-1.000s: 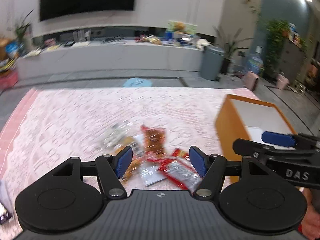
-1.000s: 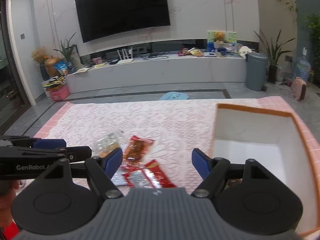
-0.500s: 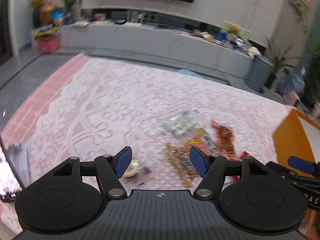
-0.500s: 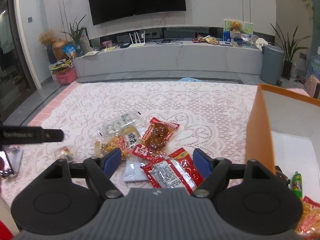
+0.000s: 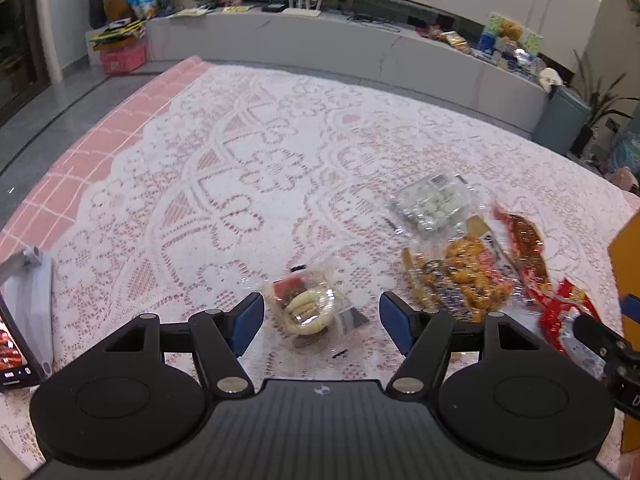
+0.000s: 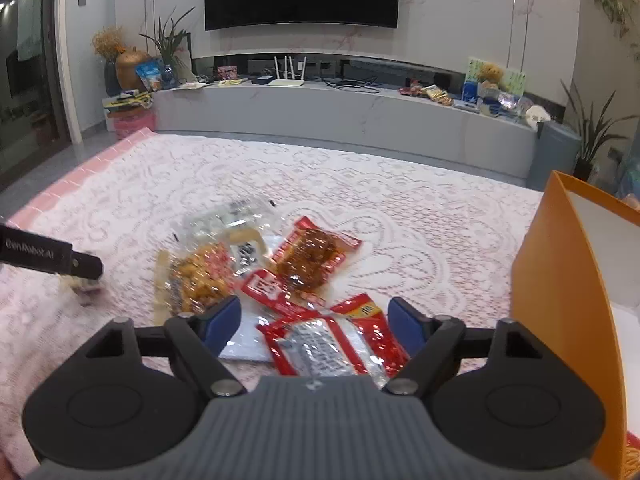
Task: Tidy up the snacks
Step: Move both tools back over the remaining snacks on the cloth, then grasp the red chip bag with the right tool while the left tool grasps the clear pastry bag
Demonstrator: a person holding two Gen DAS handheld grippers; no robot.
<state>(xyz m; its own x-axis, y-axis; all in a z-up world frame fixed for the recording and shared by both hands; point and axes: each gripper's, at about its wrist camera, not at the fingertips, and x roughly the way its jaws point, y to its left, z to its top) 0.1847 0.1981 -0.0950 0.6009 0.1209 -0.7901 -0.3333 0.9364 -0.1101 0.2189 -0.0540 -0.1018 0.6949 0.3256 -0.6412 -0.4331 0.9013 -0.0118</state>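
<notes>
Snack packets lie on a lace tablecloth (image 5: 248, 168). My left gripper (image 5: 322, 322) is open, its jaws either side of a small clear packet of pale round biscuits (image 5: 310, 306). My right gripper (image 6: 314, 326) is open above a red and silver packet (image 6: 324, 346). Beside it lie a dark red meat packet (image 6: 314, 256), a clear bag of orange snacks (image 6: 198, 276) and a clear bag of white candies (image 5: 432, 202). The orange box (image 6: 560, 292) stands at the right. The left gripper also shows in the right wrist view (image 6: 86, 266).
A phone on a stand (image 5: 20, 320) sits at the table's left edge. Beyond the table are a grey TV bench (image 6: 340, 116), a grey bin (image 6: 558, 152) and potted plants.
Both grippers have swung left and lower. The left one left the pile and now frames the small biscuit packet. The right one left the orange box and hangs over the red packets.
</notes>
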